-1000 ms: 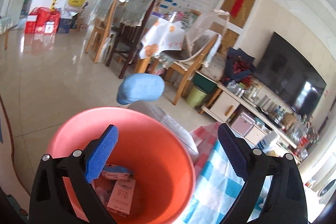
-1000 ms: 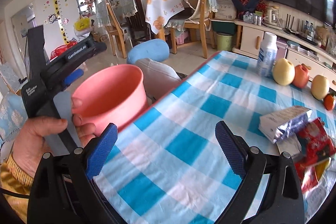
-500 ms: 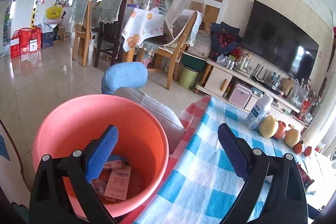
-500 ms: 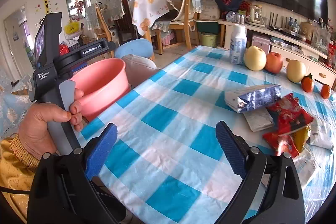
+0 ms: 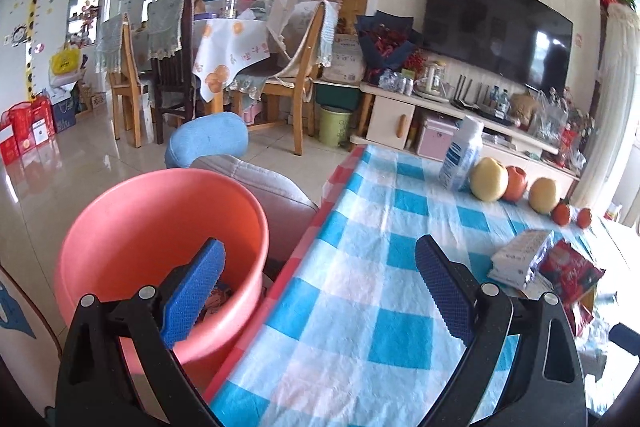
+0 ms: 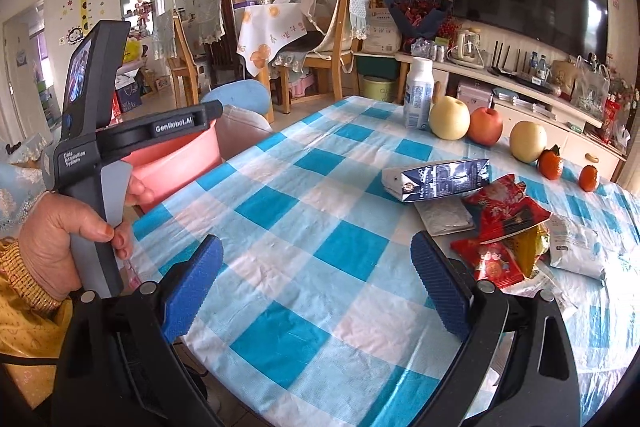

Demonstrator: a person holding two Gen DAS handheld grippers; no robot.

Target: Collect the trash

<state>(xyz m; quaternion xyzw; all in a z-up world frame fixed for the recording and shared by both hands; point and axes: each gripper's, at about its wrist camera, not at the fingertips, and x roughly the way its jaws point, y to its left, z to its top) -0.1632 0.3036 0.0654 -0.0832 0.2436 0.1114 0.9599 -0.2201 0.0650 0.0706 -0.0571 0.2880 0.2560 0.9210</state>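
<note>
While both tongs (image 5: 316, 291) (image 6: 316, 287) gape empty, the bucket (image 5: 120, 227) half-hides its wrappers (image 5: 216, 301).

We see checkered tablecloth table (image 6: 320, 247): wrappers (image 6: 504, 227) (piled), milk carton (image 6: 436, 179), fruit row (image 6: 486, 129), white bottle (image 6: 418, 99).

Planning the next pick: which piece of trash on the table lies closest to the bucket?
The blue-and-silver carton lying on its side; the red wrappers and white packet lie farther from the pink bucket.

pink bucket (image 5: 132, 227): smooth plastic; tablecloth (image 6: 320, 251): checked, slightly glossy; wrappers (image 6: 508, 219): shiny foil
</note>
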